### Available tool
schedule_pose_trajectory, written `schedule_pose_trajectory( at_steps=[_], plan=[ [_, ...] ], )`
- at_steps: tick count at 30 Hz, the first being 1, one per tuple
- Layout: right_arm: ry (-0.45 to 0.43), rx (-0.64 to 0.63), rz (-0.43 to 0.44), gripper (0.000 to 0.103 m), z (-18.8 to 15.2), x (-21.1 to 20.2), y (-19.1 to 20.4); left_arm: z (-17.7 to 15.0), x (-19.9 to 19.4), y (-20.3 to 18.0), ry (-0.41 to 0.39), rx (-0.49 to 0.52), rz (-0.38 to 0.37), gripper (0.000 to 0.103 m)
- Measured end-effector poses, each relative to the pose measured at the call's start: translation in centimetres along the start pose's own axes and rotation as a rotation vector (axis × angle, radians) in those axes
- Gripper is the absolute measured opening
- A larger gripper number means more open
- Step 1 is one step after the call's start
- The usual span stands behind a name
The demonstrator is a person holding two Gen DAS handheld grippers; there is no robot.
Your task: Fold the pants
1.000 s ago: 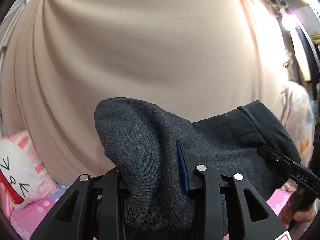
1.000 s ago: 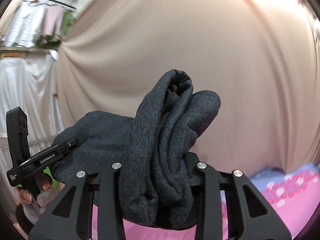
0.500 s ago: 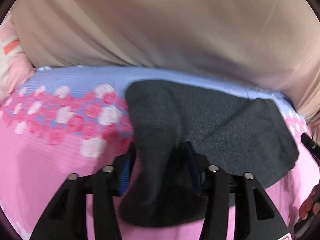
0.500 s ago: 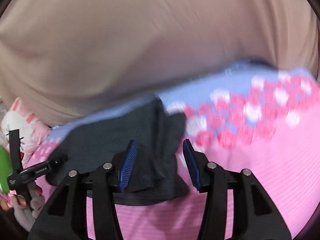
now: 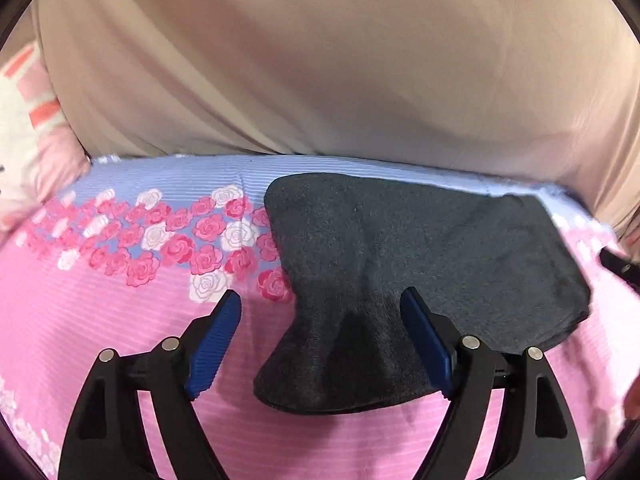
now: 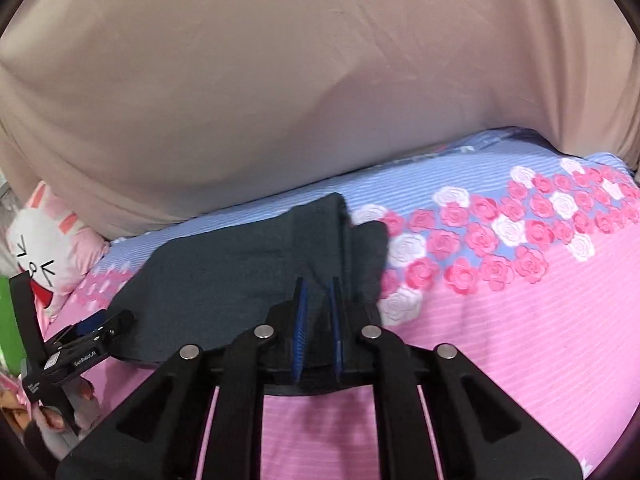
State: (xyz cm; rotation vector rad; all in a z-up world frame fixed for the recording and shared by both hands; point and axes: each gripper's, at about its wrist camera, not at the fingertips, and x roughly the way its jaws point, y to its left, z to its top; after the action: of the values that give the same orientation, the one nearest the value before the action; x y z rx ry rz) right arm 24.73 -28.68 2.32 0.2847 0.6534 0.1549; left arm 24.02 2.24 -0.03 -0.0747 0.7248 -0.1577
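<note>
A: Now, where are the pants (image 5: 420, 248) found?

B: They are laid flat on the bedspread (image 5: 120, 340), folded into a dark grey bundle. The far edge is set close to the blue band of the spread, beside the strip of printed roses (image 5: 200, 236). A beige curtain (image 5: 320, 60) is hung behind the bed.

A: How is the left gripper (image 5: 320, 312) held?

B: Its jaws are spread wide and are opening further. The near corner of the pants is seen between the blue pads (image 5: 216, 340), but it is not pressed by either one; a gap is left on the outer side, and the cloth is let lie on the spread.

A: And the right gripper (image 6: 318, 308)?

B: Its jaws are drawn narrow and are closing. A ridge of the grey cloth is caught between the two blue pads, and the fabric is pinched up there at the near edge of the bundle.

A: Is anything else seen?

B: A pink and white plush toy (image 6: 44, 240) is propped at the far left of the bed in the right wrist view. The left gripper is also shown there, at the left edge of the pants, with fingers (image 6: 60, 412) of the person wrapped around its handle.
</note>
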Motion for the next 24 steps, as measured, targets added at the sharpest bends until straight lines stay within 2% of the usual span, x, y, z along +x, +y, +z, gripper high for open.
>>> schedule_pose_trajectory(
  at_steps=[2, 4, 6, 10, 11, 12, 13, 15, 16, 17, 20, 22, 24],
  plan=[
    [0.005, -0.013, -0.009, 0.055, 0.8, 1.1, 0.3, 1.9, 0.0, 2.5, 0.019, -0.098, -0.077, 0.088],
    [0.018, -0.035, -0.016, 0.058, 1.4, 2.4, 0.6, 4.3, 1.6, 5.0, 0.070, -0.207, -0.178, 0.088],
    [0.042, -0.026, -0.020, 0.058, 1.4, 4.2, 0.0, 6.7, 5.1, 6.5, 0.172, -0.272, -0.221, 0.088],
    [0.050, -0.009, -0.014, 0.059, 0.5, 5.7, -0.4, 8.0, 12.0, 6.8, 0.377, -0.362, -0.327, 0.085],
    [0.044, -0.014, -0.021, 0.059, 0.1, 5.7, -0.5, 8.7, 11.9, 6.7, 0.322, -0.357, -0.314, 0.056],
    [0.034, -0.017, -0.020, 0.059, -0.1, 5.6, -0.4, 9.5, 11.9, 6.3, 0.302, -0.332, -0.300, 0.033],
    [0.023, -0.018, -0.017, 0.059, -0.2, 5.3, -0.3, 10.6, 11.8, 5.6, 0.285, -0.286, -0.289, 0.014],
    [0.011, -0.015, -0.014, 0.059, -0.3, 5.2, -0.4, 12.1, 10.8, 4.4, 0.208, -0.223, -0.291, 0.014],
    [0.013, -0.010, -0.015, 0.060, -0.5, 5.2, -0.4, 12.9, 10.8, 3.7, 0.171, -0.172, -0.241, 0.014],
    [0.020, -0.003, -0.015, 0.060, -0.6, 5.4, -0.5, 13.1, 11.3, 3.5, 0.181, -0.157, -0.215, 0.016],
    [0.001, 0.013, -0.010, 0.062, -0.9, 4.8, -0.7, 12.2, 12.7, 5.1, 0.283, -0.228, -0.195, 0.024],
    [-0.005, 0.018, -0.006, 0.062, -1.1, 4.0, -0.7, 11.2, 10.2, 6.3, 0.248, -0.260, -0.214, 0.030],
    [0.009, 0.020, 0.001, 0.062, -1.3, 3.5, -0.6, 9.9, 6.7, 7.1, 0.205, -0.259, -0.193, 0.040]
  ],
)
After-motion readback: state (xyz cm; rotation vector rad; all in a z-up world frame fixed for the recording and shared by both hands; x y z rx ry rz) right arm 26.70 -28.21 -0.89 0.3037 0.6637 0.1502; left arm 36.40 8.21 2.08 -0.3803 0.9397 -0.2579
